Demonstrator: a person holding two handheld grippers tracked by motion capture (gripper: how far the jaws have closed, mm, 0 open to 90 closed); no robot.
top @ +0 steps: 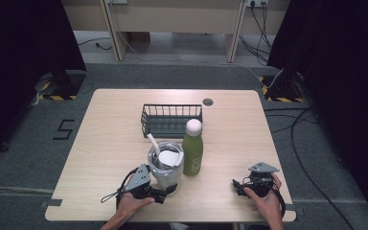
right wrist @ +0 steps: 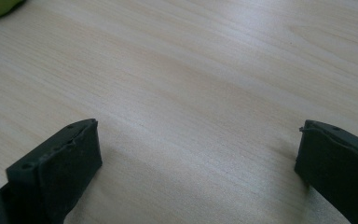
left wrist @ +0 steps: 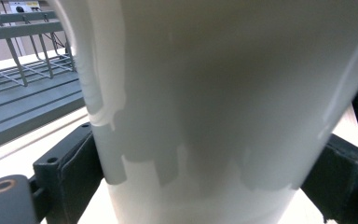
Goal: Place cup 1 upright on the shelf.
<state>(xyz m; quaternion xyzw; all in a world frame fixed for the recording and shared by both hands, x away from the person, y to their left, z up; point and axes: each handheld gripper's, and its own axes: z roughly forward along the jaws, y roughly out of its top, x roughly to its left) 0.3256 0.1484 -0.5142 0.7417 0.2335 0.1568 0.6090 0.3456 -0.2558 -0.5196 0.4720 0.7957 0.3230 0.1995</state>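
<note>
- While the table (top: 105,143) takes up most of the high view, a pale wood top w/ a dark wire basket (top: 171,120) near the far-middle, work sits at the near edge, close to the person.
- Green bottle (top: 192,154) w/ white cap stands upright, just right of the cup and nearly touching it. Risk: if the cup swings right as it's lifted, it could knock the bottle over.
- Clear plastic cup (top: 165,165), w/ a white lid and straw, stands upright on the table, front-centre, just in front of the basket. Left gripper view: cup wall (left wrist: 223,93) sits between both black jaws.
- Left gripper (top: 168,191), held low at the cup's base: jaws closed around the cup, pads at or very near the wall. Risks, as I judge them: thin wall may buckle if squeezed hard, popping the lid; grip so low on a tall cup may let it tip; smooth wall may slip.
- Right gripper (top: 236,185), near the front-right edge, well apart from cup & bottle: jaws spread wide, nothing between them but bare wood (right wrist: 191,93). Little risk unless it drifts left toward the bottle.
</note>
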